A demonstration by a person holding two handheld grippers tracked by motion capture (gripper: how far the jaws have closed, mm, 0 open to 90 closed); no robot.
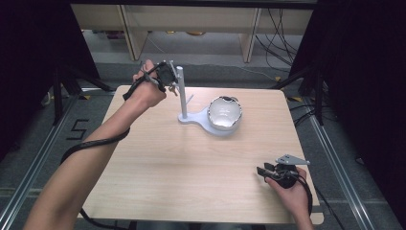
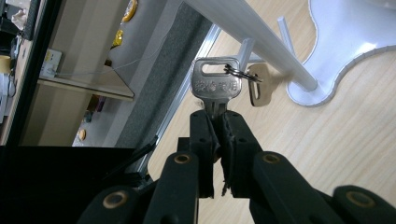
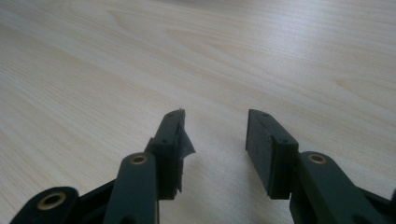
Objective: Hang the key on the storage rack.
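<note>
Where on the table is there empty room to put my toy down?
The big bare stretch of table in front of the white stand, between the two arms. The right tool sits open at its right edge. The far side is crowded: stand, bowl, and left tool gripping a key.

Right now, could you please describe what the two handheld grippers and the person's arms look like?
Both grippers are black, each with two flat jaws on linked arms with brass-coloured pivot pins. The left gripper trails a black cable along a bare, sleeveless forearm. The right gripper carries a grey three-cornered plate on top, and a cable loops round its wrist.
</note>
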